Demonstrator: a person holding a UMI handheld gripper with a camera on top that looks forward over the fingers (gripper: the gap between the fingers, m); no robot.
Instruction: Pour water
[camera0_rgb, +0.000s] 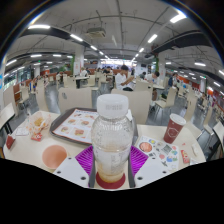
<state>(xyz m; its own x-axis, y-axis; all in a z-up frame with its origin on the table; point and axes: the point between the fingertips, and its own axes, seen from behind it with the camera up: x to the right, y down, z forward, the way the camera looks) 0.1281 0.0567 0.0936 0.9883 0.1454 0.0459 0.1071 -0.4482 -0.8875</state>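
Observation:
A clear plastic bottle (111, 135) with a white cap and a reddish base stands upright between my gripper's fingers (111, 160). Both purple pads (87, 158) press on its sides, so the gripper is shut on it. The bottle is held up over a white table (70, 140). A brown paper cup (175, 127) stands on the table to the right, beyond the fingers.
A tray (75, 124) with food wrappers lies on the table to the left of the bottle. A snack packet (38, 126) and a round pinkish thing (54, 156) lie further left. Small items (165, 152) lie right. Tables and chairs fill the canteen hall behind.

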